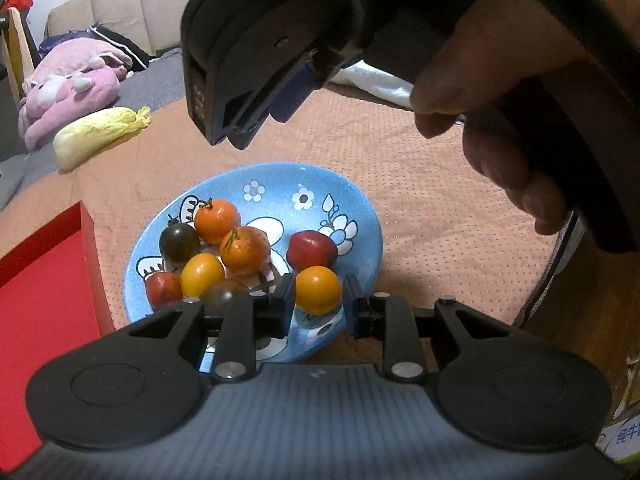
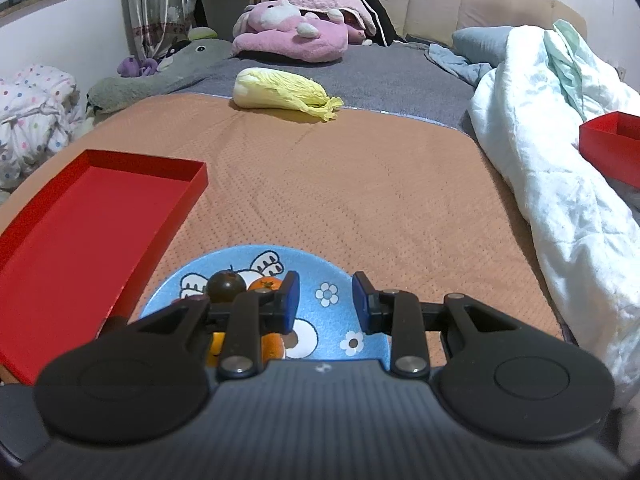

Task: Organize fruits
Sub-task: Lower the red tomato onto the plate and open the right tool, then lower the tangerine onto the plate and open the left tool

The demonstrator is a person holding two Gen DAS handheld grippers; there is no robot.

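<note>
In the left wrist view the left hand-held gripper point(image 1: 319, 300) sits low in the frame over the near edge of a blue flowered plate point(image 1: 352, 204). Its two blue pads stand on either side of a yellow cherry tomato point(image 1: 318, 289); the jaws are at their narrowest setting, yet a thin sliver of plate shows between each pad and the tomato, so whether the pads actually press on it cannot be told.

The plate lies on an orange dotted blanket point(image 1: 420, 168) on a bed. On it, left of the framed tomato, are a second yellow tomato point(image 1: 202, 274), a red tomato point(image 1: 163, 288), a dark green-black tomato point(image 1: 179, 242) and two small oranges with stems point(image 1: 217, 221) point(image 1: 245, 250). A dark red fruit point(image 1: 311, 250) lies just above the framed tomato.

At the top of that view the right hand-held gripper point(image 1: 256, 120) hangs above the plate, held by a hand point(image 1: 480, 120) at the upper right. In the right wrist view its own jaws point(image 2: 326, 304) are likewise at their narrowest, with nothing between them but bare plate point(image 2: 320, 264); the left pad point(image 2: 290, 300) stands beside an orange without visibly touching it.

A red tray point(image 2: 100, 216) lies empty at the left of both views, beside the plate. A napa cabbage point(image 2: 284, 94) rests at the far edge of the blanket, and a white quilt point(image 2: 560, 184) is heaped along the right, with a red box point(image 2: 612, 144) at the right edge.
</note>
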